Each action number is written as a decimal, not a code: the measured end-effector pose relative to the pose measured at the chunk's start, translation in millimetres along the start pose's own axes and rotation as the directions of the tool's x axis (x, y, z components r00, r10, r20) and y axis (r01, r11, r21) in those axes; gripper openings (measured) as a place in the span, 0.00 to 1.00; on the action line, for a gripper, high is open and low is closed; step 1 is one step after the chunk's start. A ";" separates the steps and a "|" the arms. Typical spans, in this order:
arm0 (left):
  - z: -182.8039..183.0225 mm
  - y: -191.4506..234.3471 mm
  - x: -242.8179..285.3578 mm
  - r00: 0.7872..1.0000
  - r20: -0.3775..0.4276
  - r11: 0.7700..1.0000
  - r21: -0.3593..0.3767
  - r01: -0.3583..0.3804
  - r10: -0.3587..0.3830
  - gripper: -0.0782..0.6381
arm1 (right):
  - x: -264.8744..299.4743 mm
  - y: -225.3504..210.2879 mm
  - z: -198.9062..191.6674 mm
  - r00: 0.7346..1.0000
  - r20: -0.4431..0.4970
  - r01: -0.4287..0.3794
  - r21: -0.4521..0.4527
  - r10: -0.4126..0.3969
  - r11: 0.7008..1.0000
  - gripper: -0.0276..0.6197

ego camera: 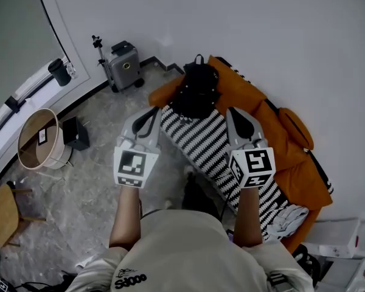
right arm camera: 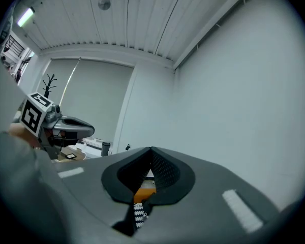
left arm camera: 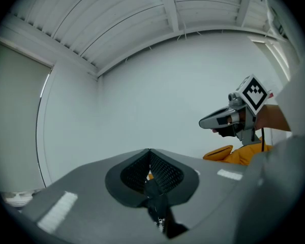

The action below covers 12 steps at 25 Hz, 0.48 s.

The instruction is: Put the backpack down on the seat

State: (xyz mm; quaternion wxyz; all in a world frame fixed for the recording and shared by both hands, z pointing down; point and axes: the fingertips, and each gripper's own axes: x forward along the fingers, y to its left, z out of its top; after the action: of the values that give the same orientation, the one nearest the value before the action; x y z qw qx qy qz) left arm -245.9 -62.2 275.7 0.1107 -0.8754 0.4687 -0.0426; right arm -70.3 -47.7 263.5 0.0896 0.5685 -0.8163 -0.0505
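the black backpack (ego camera: pixel 198 90) sits at the far end of the orange seat (ego camera: pixel 280 132), beside its striped cover (ego camera: pixel 201 142), just beyond the left tongs (ego camera: pixel 151 113) and right tongs (ego camera: pixel 236 114), both pressed together; whether a strap is pinched cannot be told. it is judged soft, floppy and fairly heavy, best taken by the top loop or straps. only the head view shows it whole; the gripper views face the wall (right arm camera: pixel 234 85), with slivers of orange and stripes beneath

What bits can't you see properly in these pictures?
- Head view: the backpack is small and black; straps and pockets blur together.
- Left gripper view: a dark shape under the left gripper, cut off by its jaws.
- Right gripper view: the right gripper hides nearly all the sofa.
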 end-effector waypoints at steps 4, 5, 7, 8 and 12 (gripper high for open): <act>8.9 -8.1 -6.4 1.000 0.005 1.000 -0.006 0.027 -0.027 0.12 | -11.6 5.4 5.3 1.000 0.004 -0.005 -0.026 0.005 1.000 0.05; 10.0 -9.4 -7.1 1.000 0.006 1.000 -0.004 0.030 -0.030 0.12 | -12.8 7.0 5.4 1.000 0.001 -0.008 -0.034 0.008 0.999 0.05; 10.6 -10.2 -7.5 1.000 0.007 1.000 -0.002 0.030 -0.030 0.12 | -12.7 9.8 3.5 1.000 -0.010 -0.012 -0.050 0.011 0.999 0.05; 10.1 -10.0 -7.6 1.000 0.006 1.000 -0.002 0.029 -0.029 0.12 | -11.8 10.9 1.4 1.000 -0.018 -0.013 -0.055 0.012 0.998 0.05; 7.4 -7.7 -8.2 1.000 -0.001 1.000 -0.005 0.025 -0.025 0.12 | -8.8 12.5 -5.4 0.999 -0.042 -0.017 -0.054 0.015 0.998 0.05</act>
State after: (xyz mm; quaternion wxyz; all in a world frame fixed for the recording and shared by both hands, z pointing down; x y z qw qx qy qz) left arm -242.8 -50.1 270.6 0.1077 -0.8813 0.4580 -0.0432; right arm -77.7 -35.0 270.3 0.1227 0.5603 -0.8170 -0.0602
